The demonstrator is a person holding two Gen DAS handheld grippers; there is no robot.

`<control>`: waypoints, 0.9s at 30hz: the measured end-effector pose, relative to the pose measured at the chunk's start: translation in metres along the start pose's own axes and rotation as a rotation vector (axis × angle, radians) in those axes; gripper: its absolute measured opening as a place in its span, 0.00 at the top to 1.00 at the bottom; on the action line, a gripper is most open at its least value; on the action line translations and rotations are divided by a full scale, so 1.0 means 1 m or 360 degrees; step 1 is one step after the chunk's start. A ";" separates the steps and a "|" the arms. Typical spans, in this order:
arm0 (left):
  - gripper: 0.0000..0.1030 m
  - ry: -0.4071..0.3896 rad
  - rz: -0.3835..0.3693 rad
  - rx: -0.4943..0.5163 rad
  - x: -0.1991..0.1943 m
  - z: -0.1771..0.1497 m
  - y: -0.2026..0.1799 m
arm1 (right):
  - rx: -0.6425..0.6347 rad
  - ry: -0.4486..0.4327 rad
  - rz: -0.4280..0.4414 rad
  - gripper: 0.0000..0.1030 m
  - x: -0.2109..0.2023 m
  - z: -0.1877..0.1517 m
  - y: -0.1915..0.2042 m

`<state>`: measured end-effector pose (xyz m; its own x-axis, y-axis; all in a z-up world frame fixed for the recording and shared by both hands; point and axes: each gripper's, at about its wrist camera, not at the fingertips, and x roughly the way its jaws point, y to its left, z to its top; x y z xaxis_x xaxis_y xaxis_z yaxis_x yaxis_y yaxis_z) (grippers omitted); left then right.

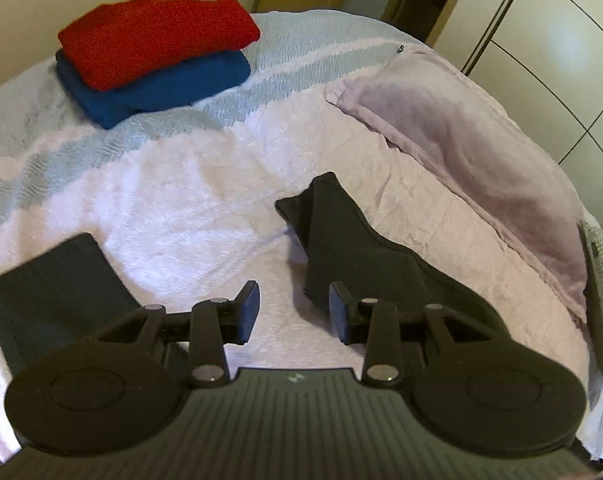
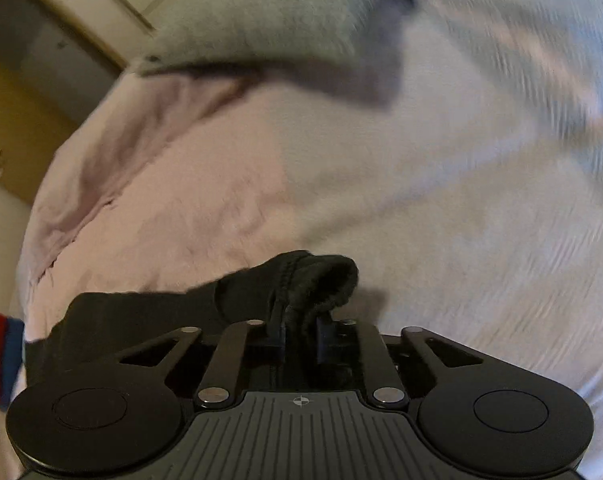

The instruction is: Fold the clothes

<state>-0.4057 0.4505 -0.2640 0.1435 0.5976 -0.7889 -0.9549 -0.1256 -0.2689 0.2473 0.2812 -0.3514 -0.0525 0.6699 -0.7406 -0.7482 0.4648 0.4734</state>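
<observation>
A dark garment (image 1: pixel 365 248) lies spread on the white bedcover (image 1: pixel 189 200); one end lies at the right, another part (image 1: pixel 49 296) at the left. My left gripper (image 1: pixel 294 312) is open and empty, hovering just above the bed between these two dark parts. In the right wrist view, my right gripper (image 2: pixel 300 336) is shut on a bunched edge of the dark garment (image 2: pixel 301 284), which trails off to the left (image 2: pixel 133 320) over the bed.
A folded red garment (image 1: pixel 153 36) sits on a folded blue one (image 1: pixel 161 88) at the far left of the bed. A lilac pillow (image 1: pixel 473 152) lies at the right. Wardrobe doors (image 1: pixel 561 32) stand behind. The right view is motion-blurred.
</observation>
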 end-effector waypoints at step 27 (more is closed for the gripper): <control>0.60 0.0426 -0.0221 -0.0304 0.207 0.014 -0.033 | 0.0890 -0.0360 -0.0536 0.45 -0.109 -0.077 -0.047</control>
<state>-0.3480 0.5892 -0.4103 0.3560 0.3937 -0.8475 -0.8592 -0.2187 -0.4625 0.2371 0.1414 -0.3297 0.3078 0.5130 -0.8013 -0.2431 0.8566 0.4550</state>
